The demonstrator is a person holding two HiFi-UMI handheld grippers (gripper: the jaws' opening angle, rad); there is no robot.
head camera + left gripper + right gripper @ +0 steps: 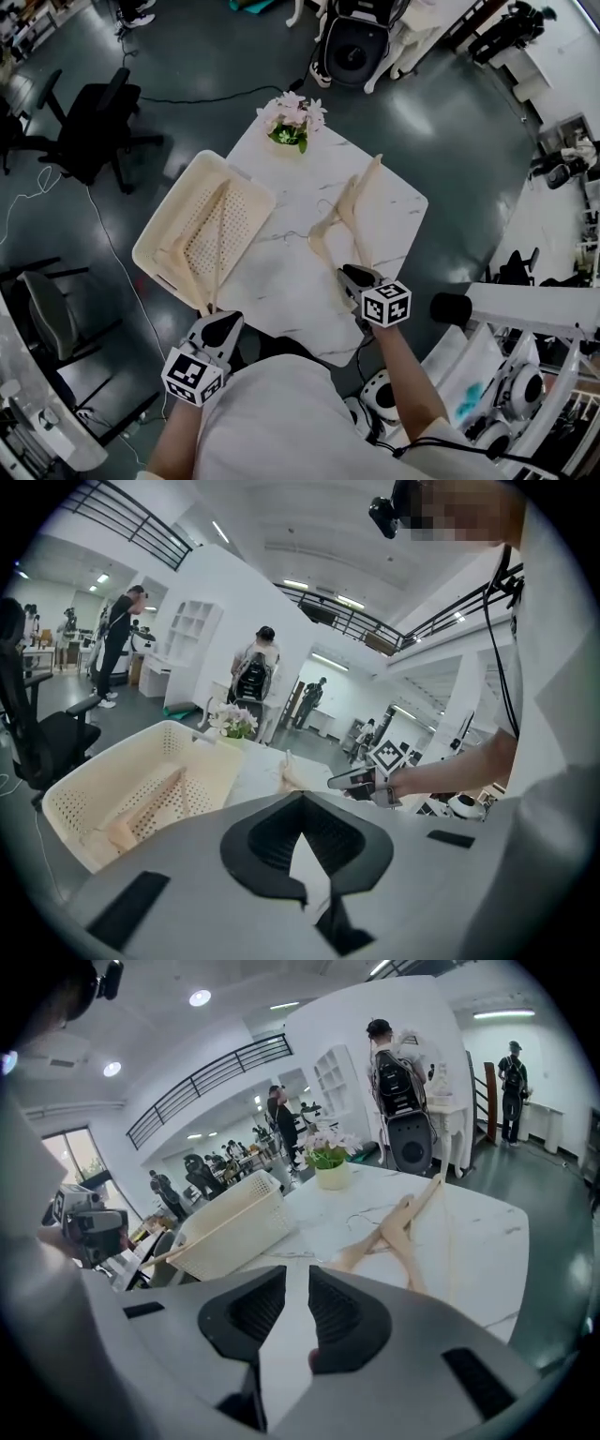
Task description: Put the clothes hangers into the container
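Well, my right claw (288, 1281) is released: its jaws stand a narrow slot apart with nothing between them. The loose hangers (401, 1225) lie on the table (281, 281) just ahead of its tips and a little to the right. They overlap, with their arms running away from me, and no pad touches them. The basket (155, 234) sits off to that claw's left, straight ahead of my left claw (300, 801). One hanger (217, 246) already lies inside it, an end poking over the near rim. The left claw is clenched, tips meeting on nothing, just short of the basket's near corner. Flowers (292, 120) stand at the table's far end, beyond both claws.
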